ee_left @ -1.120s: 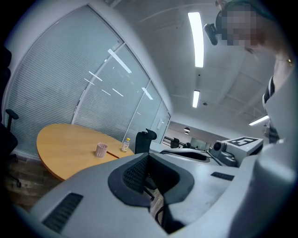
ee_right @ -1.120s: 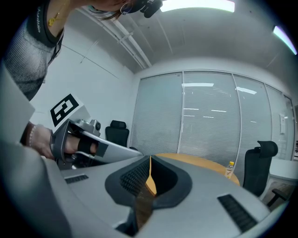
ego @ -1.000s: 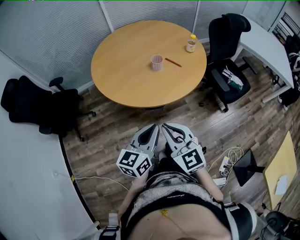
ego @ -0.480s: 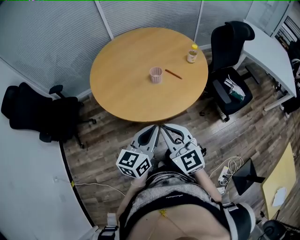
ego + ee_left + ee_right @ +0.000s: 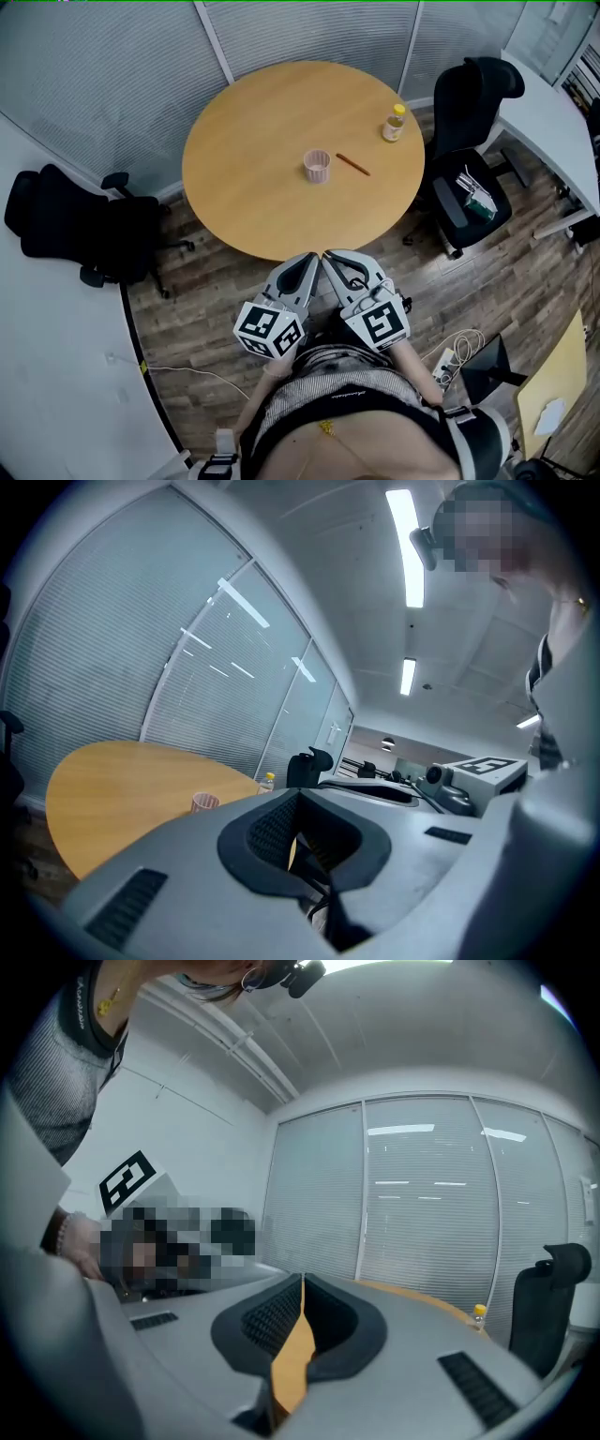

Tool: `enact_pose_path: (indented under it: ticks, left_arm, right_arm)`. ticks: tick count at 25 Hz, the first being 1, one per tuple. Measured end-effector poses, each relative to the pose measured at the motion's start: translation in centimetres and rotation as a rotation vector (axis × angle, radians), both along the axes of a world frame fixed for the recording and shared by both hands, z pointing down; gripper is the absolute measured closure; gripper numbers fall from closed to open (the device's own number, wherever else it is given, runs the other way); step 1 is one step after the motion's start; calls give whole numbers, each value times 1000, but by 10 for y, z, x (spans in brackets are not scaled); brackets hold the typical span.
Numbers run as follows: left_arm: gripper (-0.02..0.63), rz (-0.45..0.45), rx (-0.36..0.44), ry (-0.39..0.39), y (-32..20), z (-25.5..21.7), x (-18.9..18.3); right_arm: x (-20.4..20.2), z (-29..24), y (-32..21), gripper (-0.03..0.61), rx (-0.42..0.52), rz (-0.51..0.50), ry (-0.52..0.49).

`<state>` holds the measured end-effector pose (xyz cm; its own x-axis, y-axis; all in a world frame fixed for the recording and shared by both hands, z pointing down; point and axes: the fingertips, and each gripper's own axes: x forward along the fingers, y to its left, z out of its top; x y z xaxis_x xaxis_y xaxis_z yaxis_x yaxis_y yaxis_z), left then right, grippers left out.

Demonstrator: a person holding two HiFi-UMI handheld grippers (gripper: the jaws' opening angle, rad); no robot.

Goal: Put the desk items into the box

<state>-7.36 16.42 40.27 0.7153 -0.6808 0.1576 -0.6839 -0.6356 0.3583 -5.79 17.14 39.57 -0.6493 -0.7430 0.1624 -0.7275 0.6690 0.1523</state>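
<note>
Approach under way! Far left, the black office chair sits parked on the wooden floor, out of play. Next across is the left gripper, its fingers pressed together with nothing in them. Just beside it the right gripper tells the same story: closed tight and empty, only a sliver of tan showing through the seam.

Here's the big change. Over the last second the round counter has slid down the head view towards the pair. Its near rim now meets the two tips, where a strip of floor lay between them a moment ago. The person has walked up, so the reach can start.

On the counter, reading rightwards, the pink ribbed cup stands upright near the middle. A slim brown pencil-like stick lies just beside it, not touching. The small yellow-capped bottle stands well apart, near the far right edge. All three look untouched. Further right, a second black chair carries odds and ends on its seat.

And the box? It's in no view. By my reckoning nothing is packed yet, and the cup looks the nearest first pick.
</note>
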Motion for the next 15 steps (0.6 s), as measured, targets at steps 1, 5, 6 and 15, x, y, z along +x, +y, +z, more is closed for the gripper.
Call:
enact_pose_path:
  ticks: [1, 5, 6, 15]
  left_arm:
    - [612, -6, -2, -2, -3, 0, 1]
    - [612, -28, -8, -7, -15, 2, 5]
    - [612, -33, -10, -8, -18, 3, 6]
    - [612, -85, -18, -10, -32, 6, 14]
  right_arm:
    - [1, 0, -3, 554, 0, -4, -2]
    - [7, 0, -17, 554, -18, -8, -29]
    - [9, 0, -21, 554, -19, -11, -30]
    - [20, 3, -40, 554, -13, -69, -20]
